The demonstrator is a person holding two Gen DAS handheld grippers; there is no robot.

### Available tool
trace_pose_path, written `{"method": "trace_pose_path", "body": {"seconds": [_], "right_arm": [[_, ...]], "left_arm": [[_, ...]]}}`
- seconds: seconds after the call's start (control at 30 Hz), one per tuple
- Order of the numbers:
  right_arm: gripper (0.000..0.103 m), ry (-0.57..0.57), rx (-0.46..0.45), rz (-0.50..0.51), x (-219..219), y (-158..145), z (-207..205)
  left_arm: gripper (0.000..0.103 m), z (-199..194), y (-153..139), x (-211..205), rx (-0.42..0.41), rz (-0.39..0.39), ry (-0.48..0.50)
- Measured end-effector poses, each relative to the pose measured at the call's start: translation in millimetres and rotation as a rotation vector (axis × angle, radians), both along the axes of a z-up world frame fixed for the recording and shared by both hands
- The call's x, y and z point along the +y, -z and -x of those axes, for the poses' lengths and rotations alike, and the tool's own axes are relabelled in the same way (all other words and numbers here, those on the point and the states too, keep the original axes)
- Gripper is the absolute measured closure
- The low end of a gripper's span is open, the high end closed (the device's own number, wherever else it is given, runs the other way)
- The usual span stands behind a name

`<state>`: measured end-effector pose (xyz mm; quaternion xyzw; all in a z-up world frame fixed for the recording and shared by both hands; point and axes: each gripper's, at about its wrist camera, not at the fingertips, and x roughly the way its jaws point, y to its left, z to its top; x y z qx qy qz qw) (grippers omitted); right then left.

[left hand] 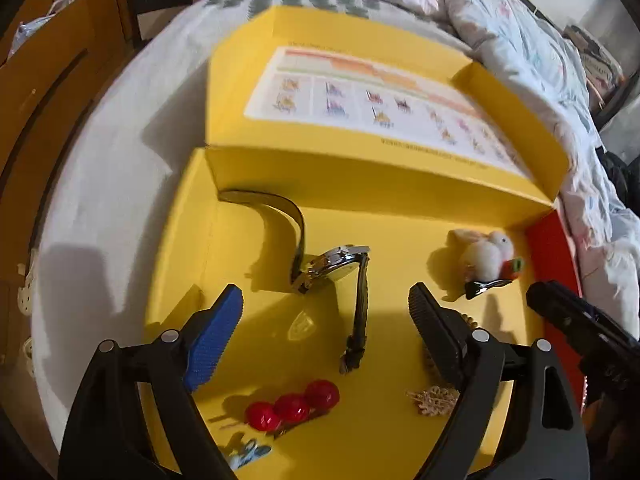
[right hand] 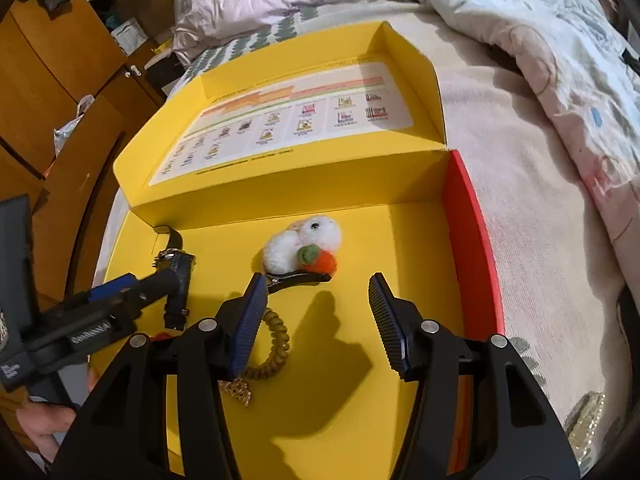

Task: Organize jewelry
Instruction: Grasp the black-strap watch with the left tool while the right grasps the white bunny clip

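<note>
A yellow box [left hand: 256, 312] lies open on the bed with jewelry in it. In the left wrist view a wristwatch [left hand: 336, 266] with a black strap lies between and beyond my open left gripper [left hand: 326, 300]. Three red beads [left hand: 292, 406] lie near me, a gold snowflake charm [left hand: 432, 400] to their right. A fluffy white rabbit hair clip [left hand: 486, 254] lies at the right; it also shows in the right wrist view [right hand: 304, 250]. My right gripper [right hand: 318, 294] is open and empty just before the clip. A coiled yellow hair tie [right hand: 276, 344] lies by its left finger.
The box lid [right hand: 288, 120] with a printed sheet stands open behind. The box has a red right wall [right hand: 472, 240]. Rumpled quilts [right hand: 520, 20] lie on the bed beyond. Wooden cabinets [right hand: 48, 80] stand at the left.
</note>
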<state>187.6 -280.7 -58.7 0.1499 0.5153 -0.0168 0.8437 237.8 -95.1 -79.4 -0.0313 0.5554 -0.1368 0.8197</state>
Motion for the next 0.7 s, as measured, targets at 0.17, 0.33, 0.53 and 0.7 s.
{"method": "trace_pose_path", "body": {"seconds": [0.17, 0.33, 0.53, 0.7], "right_arm": [[0.046, 0.002, 0.008, -0.003, -0.8, 6.3, -9.2], [0.046, -0.022, 0.021, 0.033, 13.3, 8.8, -22.2], [0.045, -0.018, 0.071, 0.052, 18.5, 28.1, -36.5], [0.046, -0.025, 0.054, 0.022, 16.0, 30.3, -36.4]], "left_arm": [[0.019, -2.5, 3.1, -3.2, -0.007, -0.018, 0.002], [0.019, -3.5, 2.9, -4.1, -0.015, -0.024, 0.006], [0.019, -6.1, 8.0, -12.4, -0.030, -0.081, 0.016], [0.030, -7.7, 11.6, -14.2, -0.024, -0.093, 0.025]]}}
